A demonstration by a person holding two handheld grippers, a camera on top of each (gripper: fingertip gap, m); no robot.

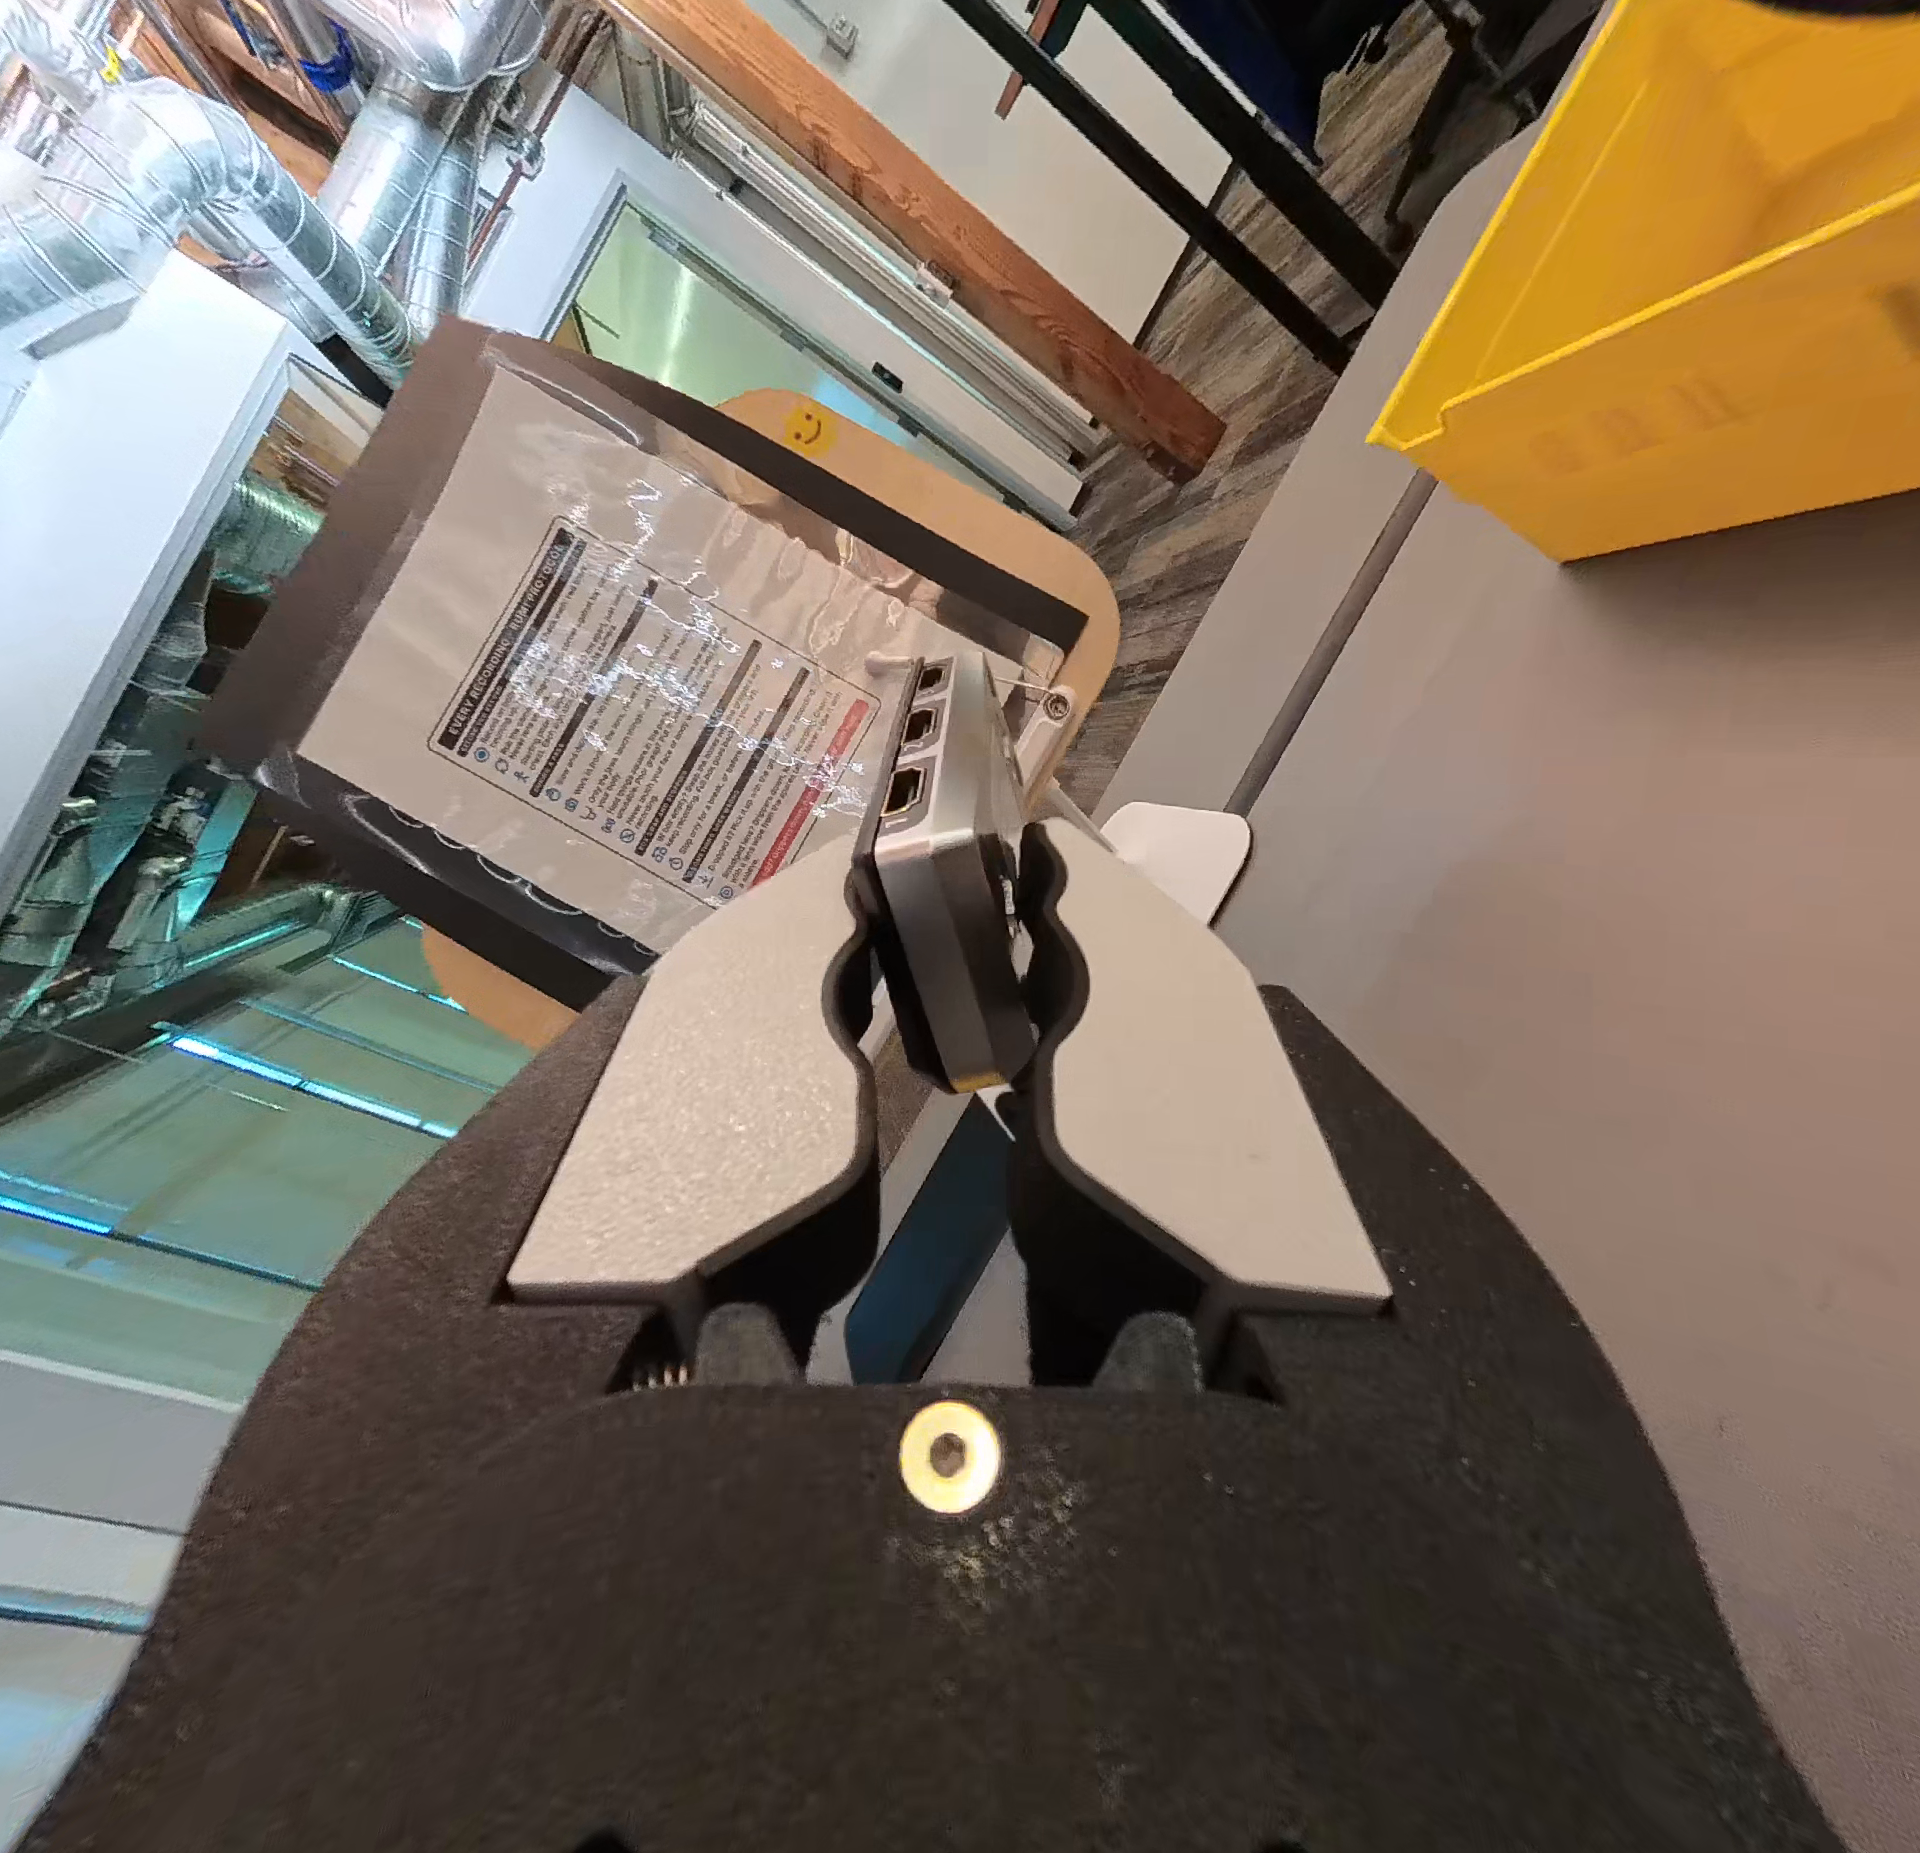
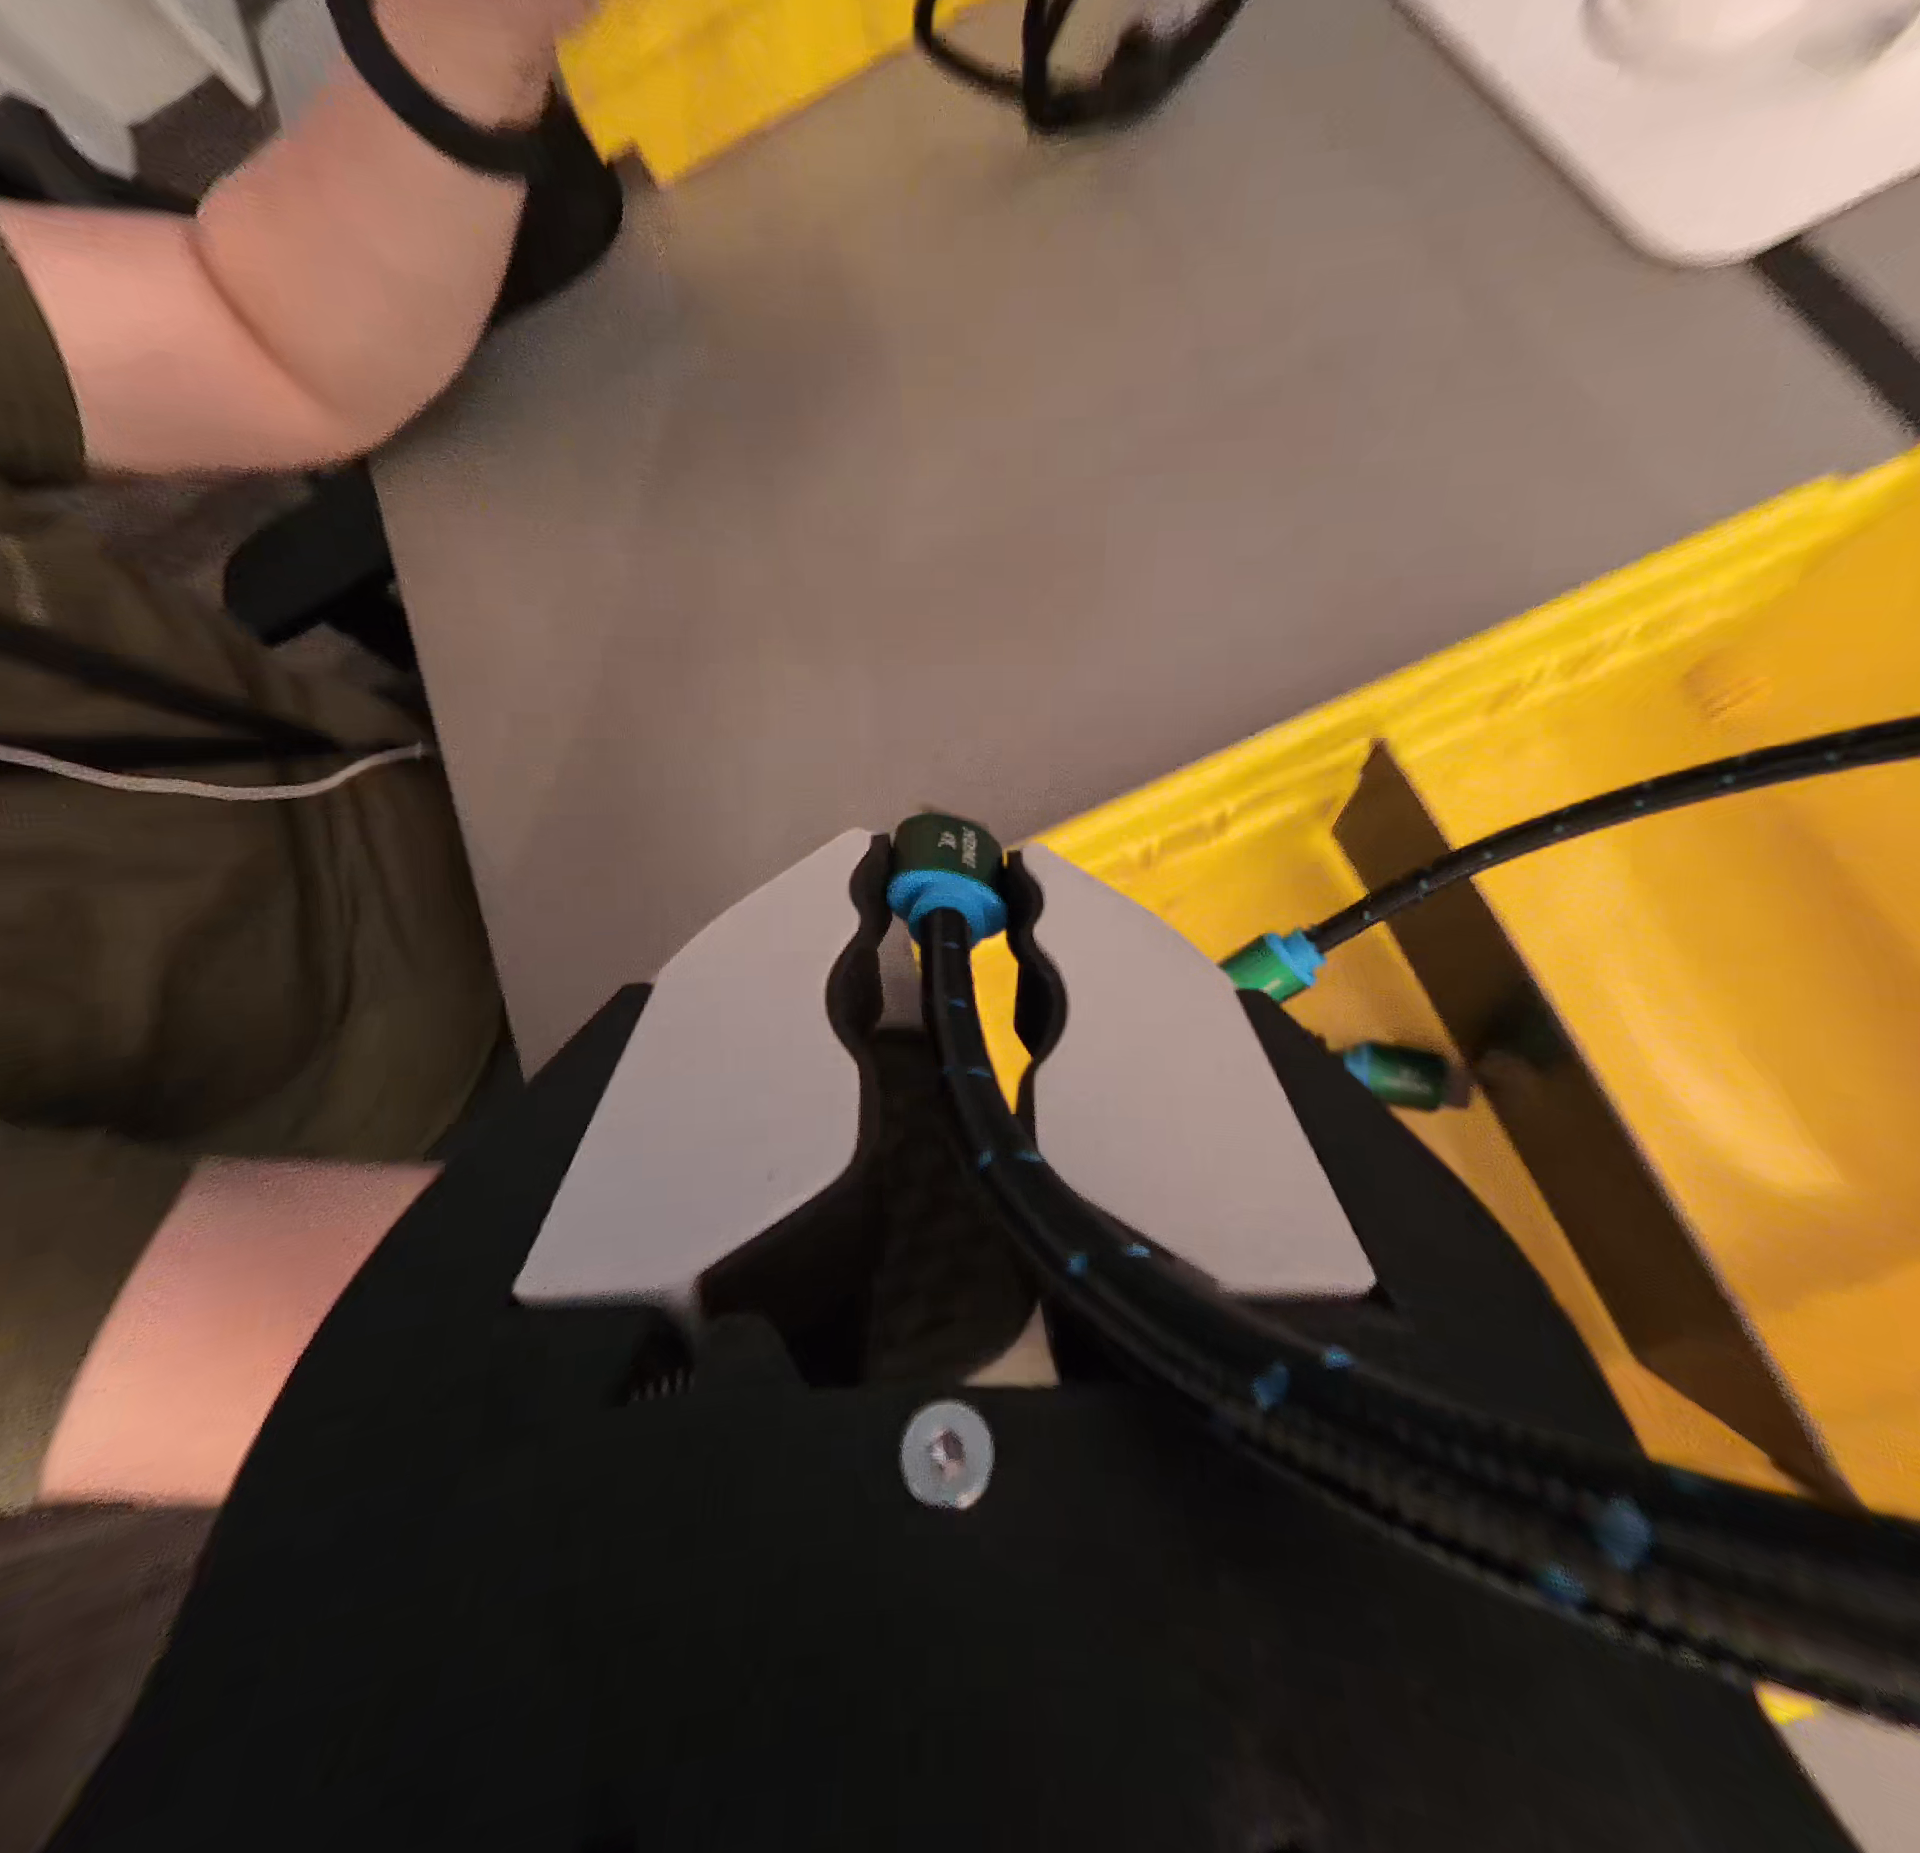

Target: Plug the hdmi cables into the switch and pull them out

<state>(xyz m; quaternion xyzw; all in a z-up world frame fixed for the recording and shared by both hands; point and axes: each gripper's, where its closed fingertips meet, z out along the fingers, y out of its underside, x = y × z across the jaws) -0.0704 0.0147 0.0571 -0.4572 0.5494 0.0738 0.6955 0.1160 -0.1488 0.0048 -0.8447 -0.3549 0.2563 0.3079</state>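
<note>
Our left gripper (image 1: 951, 956) is clamped on the switch (image 1: 951, 868) at frame centre, lifting it off the grey table (image 1: 1558, 972) so its three empty ports face upper left, open to a plug. Our right gripper (image 2: 945, 894) is closed on a green HDMI plug (image 2: 948, 847), cable (image 2: 1039, 1180) trailing to lower right. Two more plugs (image 2: 1273, 972) lie in the yellow bin (image 2: 1662, 868) at right. We judge the bare table, upper centre, leaves room to bring them together.

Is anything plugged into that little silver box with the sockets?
No. The three sockets seen on the small silver switch box are all empty, and the left gripper's fingers clamp it.
</note>
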